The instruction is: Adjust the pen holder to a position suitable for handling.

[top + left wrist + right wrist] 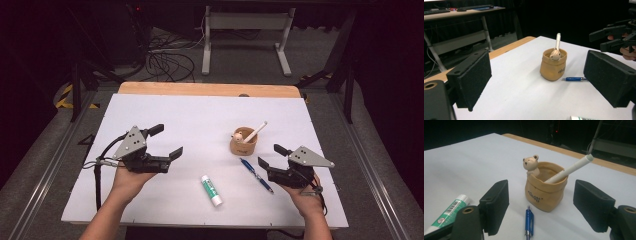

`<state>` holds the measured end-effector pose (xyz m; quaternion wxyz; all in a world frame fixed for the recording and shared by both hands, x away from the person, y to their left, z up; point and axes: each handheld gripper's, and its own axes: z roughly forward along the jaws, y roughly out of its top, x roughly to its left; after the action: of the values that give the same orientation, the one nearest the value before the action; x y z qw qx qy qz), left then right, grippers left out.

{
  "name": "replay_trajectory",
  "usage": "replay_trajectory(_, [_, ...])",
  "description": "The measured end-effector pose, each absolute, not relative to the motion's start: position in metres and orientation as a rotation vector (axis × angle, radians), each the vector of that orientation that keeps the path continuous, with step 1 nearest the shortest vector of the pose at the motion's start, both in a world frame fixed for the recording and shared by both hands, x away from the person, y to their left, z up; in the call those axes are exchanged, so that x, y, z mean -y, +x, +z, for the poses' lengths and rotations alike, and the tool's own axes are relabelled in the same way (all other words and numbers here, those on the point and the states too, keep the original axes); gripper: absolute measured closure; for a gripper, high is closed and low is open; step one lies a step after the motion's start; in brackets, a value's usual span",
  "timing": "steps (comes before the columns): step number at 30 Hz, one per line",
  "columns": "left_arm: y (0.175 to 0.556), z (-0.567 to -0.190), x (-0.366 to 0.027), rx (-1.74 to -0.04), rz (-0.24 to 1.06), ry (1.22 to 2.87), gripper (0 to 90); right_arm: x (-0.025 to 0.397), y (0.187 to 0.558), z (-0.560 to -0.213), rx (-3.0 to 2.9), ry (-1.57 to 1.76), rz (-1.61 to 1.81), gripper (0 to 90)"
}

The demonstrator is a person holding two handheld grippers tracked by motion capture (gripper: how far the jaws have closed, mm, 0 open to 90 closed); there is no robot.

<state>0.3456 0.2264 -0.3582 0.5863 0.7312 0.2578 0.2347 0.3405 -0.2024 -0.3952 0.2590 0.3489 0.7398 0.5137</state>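
White board [200,115] covers a wooden table, dark room behind; one tan bear-figure pot [243,142] stands right of centre with one white pen [255,132] leaning inside, its lower end hidden; one blue pen [256,175] lies just before the pot, its tip cut off in the right gripper view; one glue stick [211,190] lies nearer centre; left gripper [166,141] and right gripper [272,155] both gape wide, holding nothing.

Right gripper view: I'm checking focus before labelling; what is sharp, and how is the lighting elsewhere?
Right gripper view: bear pot and white pen sharp, blue pen softer near the edge. High view: white table evenly lit, surroundings dark. Left gripper view: near tongs pads slightly blurred.
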Motion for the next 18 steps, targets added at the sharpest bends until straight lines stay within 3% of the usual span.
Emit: replay_trajectory(18, [0.337,-0.369,-0.241,-0.602,0.541,1.715,7.8,0.201,0.338,-0.406,-2.098,0.974,1.301,38.9])
